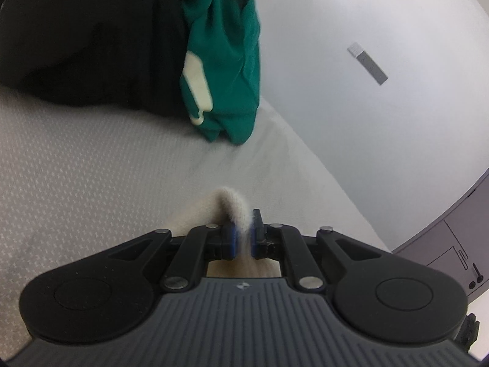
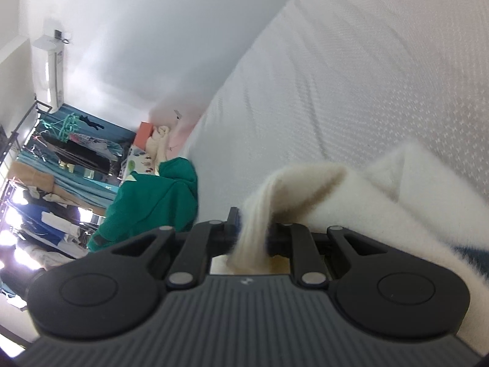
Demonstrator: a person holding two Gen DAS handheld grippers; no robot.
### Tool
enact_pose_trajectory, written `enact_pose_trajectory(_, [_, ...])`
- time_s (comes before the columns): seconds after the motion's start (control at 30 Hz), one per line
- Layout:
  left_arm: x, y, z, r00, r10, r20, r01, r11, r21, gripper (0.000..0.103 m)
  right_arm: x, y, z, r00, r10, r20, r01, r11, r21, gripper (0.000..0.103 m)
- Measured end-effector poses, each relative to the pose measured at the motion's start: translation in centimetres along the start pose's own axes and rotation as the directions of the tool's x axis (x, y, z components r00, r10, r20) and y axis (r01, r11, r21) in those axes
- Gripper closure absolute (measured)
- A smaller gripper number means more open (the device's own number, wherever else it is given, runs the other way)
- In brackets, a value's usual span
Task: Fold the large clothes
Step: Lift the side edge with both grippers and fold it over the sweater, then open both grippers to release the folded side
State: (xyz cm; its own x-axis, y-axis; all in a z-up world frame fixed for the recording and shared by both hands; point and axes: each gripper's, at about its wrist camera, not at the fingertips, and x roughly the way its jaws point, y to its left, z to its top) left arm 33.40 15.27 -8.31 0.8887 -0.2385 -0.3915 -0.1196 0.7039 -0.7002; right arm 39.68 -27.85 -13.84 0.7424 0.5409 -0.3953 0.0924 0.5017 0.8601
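While both grippers pinch the same fluffy cream-white knitted garment (image 2: 360,189), it lies partly lifted over the pale grey textured mattress (image 1: 76,159). In the left wrist view the left gripper (image 1: 243,240) has its blue-padded fingers (image 1: 233,240) clenched on a thin fold of the cream fabric, which curls up and forward just past the tips. In the right wrist view the right gripper (image 2: 252,235) is clamped on a thicker bunch of the same fabric, and the rest of the garment spreads to the right of it across the mattress.

Beyond the held edge, a green hooded sweatshirt with a cream patch (image 1: 223,61) lies heaped beside a dark black garment (image 1: 91,36) near the white wall (image 1: 351,15).

The main risk, as I judge it, is the left grip: so little cloth sits between those pads that a tug against the garment's weight could pull it free and let the corner drop. Uneven travel of the two hands would skew the fold line and leave the edges misaligned. Carrying the fold too far forward could drag it onto the green sweatshirt and tangle the pile. Fuzzy fibres may also snag on the pads at release.
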Motion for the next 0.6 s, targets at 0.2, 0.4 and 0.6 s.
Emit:
enact_pose_trajectory(0.2, [0.1,0.1,-0.1,1.0,0.0,-0.021,0.0,1.0,0.008,0.092,-0.5,0.1,-0.6,1.0,-0.002,-0.007,0.003,1.0,0.017,0.084])
enact_pose_trajectory(0.4, [-1.1,-0.1,0.2,0.994,-0.072,-0.081,0.073,0.997,0.006,0.05,-1.6,0.4,-1.3,1.0,0.015,0.016,-0.016,0.998,0.065,0.058])
enact_pose_trajectory(0.6, [-3.9,-1.7,0.7,0.991,-0.129,-0.028,0.131,0.99,0.06,0.022,-3.6,2.8,-1.8,0.99,0.137,-0.038,-0.138,0.99,-0.021,0.018])
